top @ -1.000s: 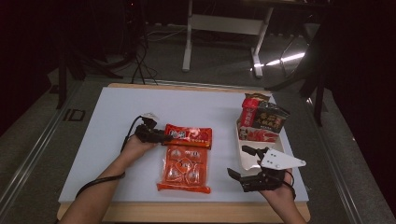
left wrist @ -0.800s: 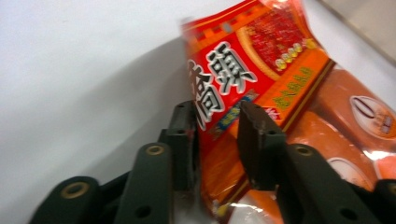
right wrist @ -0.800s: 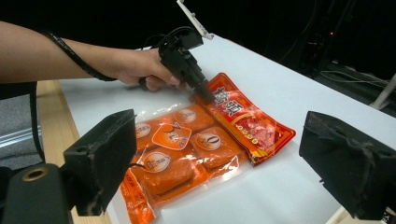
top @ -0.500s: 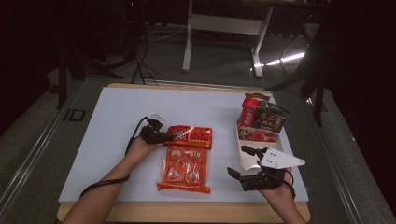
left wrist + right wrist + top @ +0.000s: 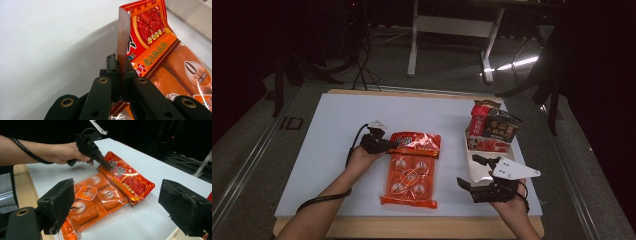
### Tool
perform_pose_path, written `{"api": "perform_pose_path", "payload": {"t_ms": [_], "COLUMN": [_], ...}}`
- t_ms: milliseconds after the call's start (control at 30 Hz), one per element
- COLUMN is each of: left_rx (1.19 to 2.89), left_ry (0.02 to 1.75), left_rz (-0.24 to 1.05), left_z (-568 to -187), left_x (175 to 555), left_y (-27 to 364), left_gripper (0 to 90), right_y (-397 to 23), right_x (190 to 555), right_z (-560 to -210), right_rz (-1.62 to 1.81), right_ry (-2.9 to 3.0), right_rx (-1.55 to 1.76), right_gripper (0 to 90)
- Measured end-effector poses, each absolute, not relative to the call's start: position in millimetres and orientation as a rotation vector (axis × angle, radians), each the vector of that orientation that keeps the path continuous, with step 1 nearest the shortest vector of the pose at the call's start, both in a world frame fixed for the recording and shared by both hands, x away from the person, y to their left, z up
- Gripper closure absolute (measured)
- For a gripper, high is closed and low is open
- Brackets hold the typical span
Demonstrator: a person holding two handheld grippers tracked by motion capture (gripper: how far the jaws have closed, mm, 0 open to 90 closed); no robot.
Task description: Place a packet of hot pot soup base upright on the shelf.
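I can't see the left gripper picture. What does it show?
The left gripper's two black jaws are shut on the edge of a shiny red plastic snack packet, which lies over an orange multipack of sausages on a white table.

Setting: a dim studio-like room, dark at every edge, with no wall detail readable.
Table: a white tabletop [image 5: 337, 130] on a pale wooden base whose edge [image 5: 412, 227] shows along the near side.
Floor: grey carpet [image 5: 447, 65] running back behind the table into shadow.
Furniture: a white metal stand [image 5: 452, 25] with two legs and flat feet, standing well behind the table.
Cables: dark cords [image 5: 362, 60] trailing over the carpet at back left.
Light: a bright streak [image 5: 517, 64] on the floor at back right, beside the stand's foot.
Left margin: a grey strip [image 5: 242, 150] with a marking [image 5: 292, 123] that cannot be read for certain.
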State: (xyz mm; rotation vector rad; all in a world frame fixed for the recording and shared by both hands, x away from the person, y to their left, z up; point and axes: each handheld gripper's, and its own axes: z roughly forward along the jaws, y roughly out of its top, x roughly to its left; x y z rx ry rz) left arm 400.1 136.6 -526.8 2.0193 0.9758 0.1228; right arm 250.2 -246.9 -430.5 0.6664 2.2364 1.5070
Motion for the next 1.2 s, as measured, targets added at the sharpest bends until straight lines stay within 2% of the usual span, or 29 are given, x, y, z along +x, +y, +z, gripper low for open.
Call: {"api": "perform_pose_path", "payload": {"t_ms": [267, 1000, 1200], "left_rx": [1.997, 1.914, 1.896], "left_ry": [0.949, 0.736, 0.674], "left_rz": [0.135, 0.152, 0.156], "left_z": [-507.9, -450.4, -441.3], "left_x": [394.3, 358.3, 347.6], "left_y": [136.7, 137.0, 136.5], "left_gripper": [89.6, 89.7, 89.7], "right_y": [-248.2, -251.2, -253.2], "right_x": [251.1, 251.3, 252.3], "right_z": [-429.8, -421.4, -419.0], "right_rz": [1.505, 1.496, 1.503], "right_ry": [2.233, 2.196, 2.208], "right_rx": [0.677, 0.715, 0.737], "right_gripper": [14.4, 16.3, 10.3]}}
